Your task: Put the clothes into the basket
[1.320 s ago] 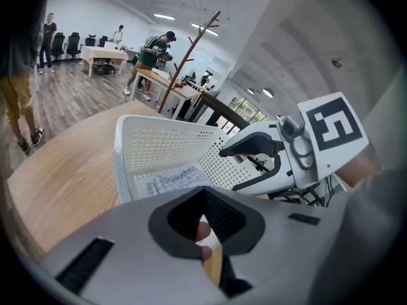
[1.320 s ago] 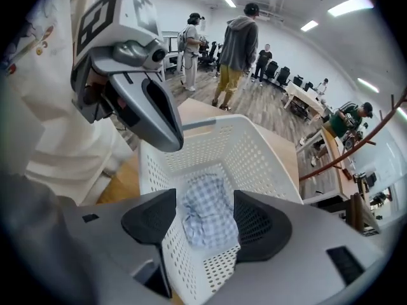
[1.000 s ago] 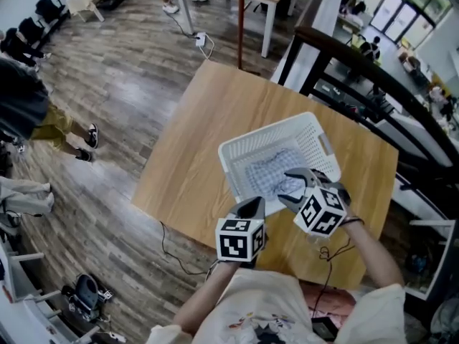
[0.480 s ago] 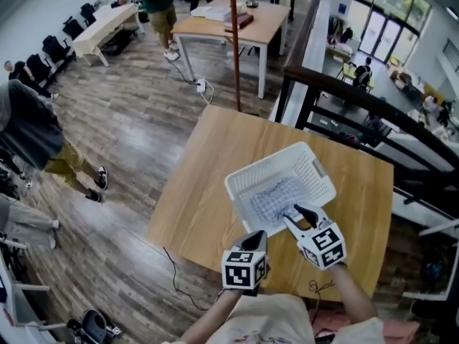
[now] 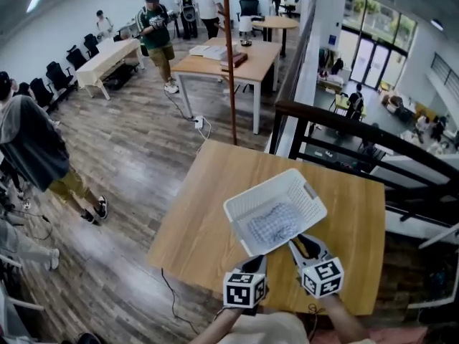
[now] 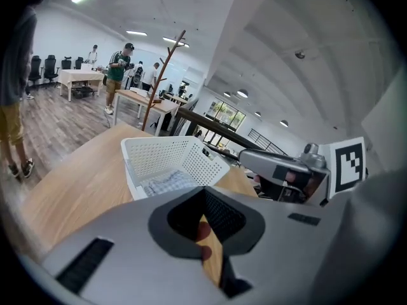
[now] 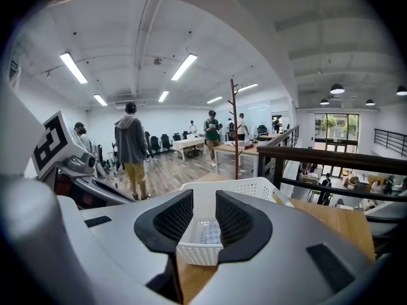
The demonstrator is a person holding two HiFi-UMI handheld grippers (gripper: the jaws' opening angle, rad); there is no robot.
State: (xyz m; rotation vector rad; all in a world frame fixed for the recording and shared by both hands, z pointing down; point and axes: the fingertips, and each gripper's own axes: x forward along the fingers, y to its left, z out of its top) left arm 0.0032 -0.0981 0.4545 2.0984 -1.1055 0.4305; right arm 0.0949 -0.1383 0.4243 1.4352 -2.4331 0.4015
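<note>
A white perforated basket point(image 5: 244, 205) sits on the wooden table point(image 5: 204, 206), with a blue-and-white checked cloth point(image 5: 275, 223) lying inside it. Both grippers hang at the table's near edge, short of the basket. My right gripper point(image 5: 300, 245) is just clear of the basket's near rim; its jaws are closing and nothing is between them. In the right gripper view the basket point(image 7: 210, 250) and the cloth point(image 7: 208, 232) show through that gap, farther off. My left gripper point(image 5: 257, 263) is shut and empty. In the left gripper view, basket point(image 6: 168, 161) and cloth point(image 6: 166, 183) lie ahead.
A black railing point(image 5: 337, 120) runs behind the table's far right side. A brown coat-stand pole point(image 5: 231, 56) rises beyond the far corner. A person point(image 5: 32, 149) stands on the wood floor at left, others by tables at the back. A cable point(image 5: 168, 292) trails under the near edge.
Both grippers have drawn back from the basket toward the person. The right gripper left the cloth and its jaws have narrowed. The cloth stays in the basket. The head view has lifted.
</note>
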